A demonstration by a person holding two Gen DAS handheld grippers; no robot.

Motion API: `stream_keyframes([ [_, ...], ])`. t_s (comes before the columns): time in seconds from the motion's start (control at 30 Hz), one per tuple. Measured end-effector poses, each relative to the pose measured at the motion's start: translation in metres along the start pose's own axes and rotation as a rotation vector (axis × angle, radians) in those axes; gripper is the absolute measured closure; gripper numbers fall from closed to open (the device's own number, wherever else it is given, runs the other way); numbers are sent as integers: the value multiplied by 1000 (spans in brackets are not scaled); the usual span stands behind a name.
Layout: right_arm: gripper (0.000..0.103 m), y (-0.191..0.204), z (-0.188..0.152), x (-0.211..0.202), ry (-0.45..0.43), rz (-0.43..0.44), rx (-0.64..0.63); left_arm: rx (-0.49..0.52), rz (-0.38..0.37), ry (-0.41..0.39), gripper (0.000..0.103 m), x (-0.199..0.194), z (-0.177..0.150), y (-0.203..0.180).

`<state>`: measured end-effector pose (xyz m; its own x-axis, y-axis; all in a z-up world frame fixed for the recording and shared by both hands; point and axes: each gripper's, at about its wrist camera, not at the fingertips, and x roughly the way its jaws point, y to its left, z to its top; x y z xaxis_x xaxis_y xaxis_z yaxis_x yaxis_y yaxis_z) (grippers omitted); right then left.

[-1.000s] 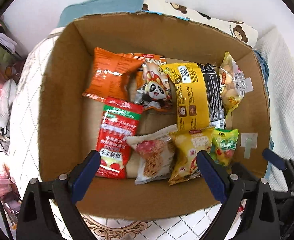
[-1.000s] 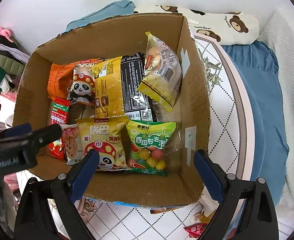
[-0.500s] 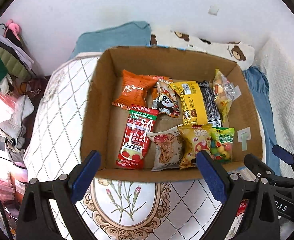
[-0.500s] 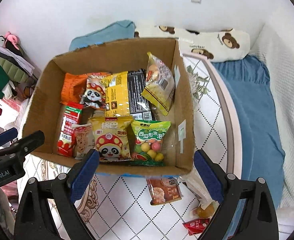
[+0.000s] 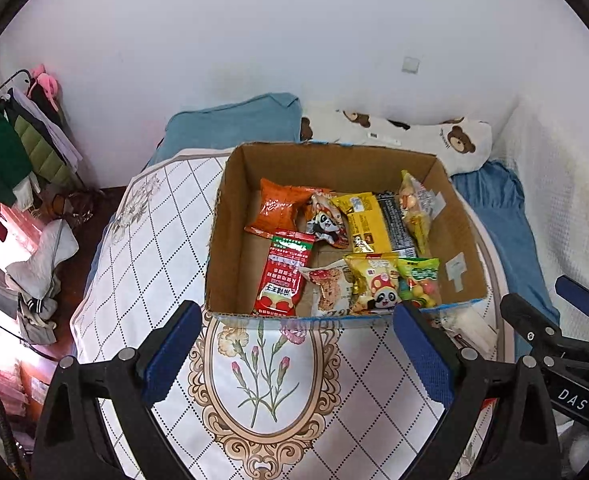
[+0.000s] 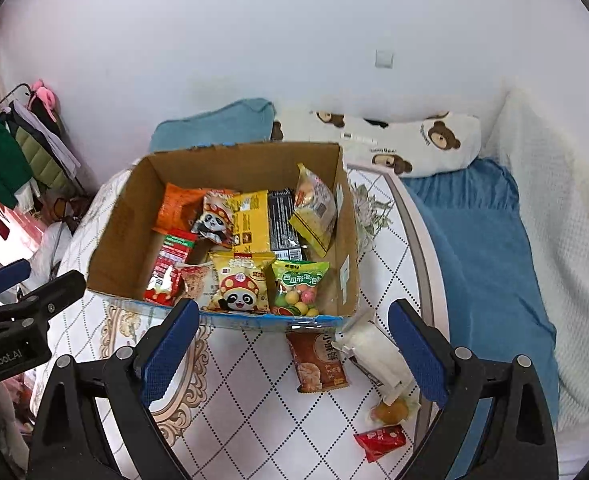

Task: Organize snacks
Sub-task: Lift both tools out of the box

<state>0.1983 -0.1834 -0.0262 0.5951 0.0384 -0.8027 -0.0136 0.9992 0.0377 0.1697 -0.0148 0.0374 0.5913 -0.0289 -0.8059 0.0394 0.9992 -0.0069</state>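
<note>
Open-topped cardboard box (image 6: 134, 216), bare floor strip along its left wall, loose packets (image 6: 318, 360) crowding tabletop (image 6: 246, 392) front right

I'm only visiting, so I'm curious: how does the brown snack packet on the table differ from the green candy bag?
The brown snack packet lies outside on the tablecloth; the green candy bag sits inside the cardboard box. The brown one is opaque; the green one has a clear window showing coloured balls. Both lie flat, unheld.

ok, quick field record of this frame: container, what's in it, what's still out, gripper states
container: cardboard box on the patterned tablecloth
in box: orange packet, red packet, panda snack bags, green candy bag, others
still out: brown snack packet, white packet, small red packet
left gripper: open, empty
right gripper: open, empty
</note>
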Motion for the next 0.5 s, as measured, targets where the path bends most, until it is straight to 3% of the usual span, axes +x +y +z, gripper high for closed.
stream_keyframes([
  [0.23,4,2,-9,-40,-87,-13,-2,-5,-2,-67,5,-30,-12,-2],
  [0.5,3,-1,-14,-48,-89,51,61,-1,10,-97,5,-37,-16,-5],
])
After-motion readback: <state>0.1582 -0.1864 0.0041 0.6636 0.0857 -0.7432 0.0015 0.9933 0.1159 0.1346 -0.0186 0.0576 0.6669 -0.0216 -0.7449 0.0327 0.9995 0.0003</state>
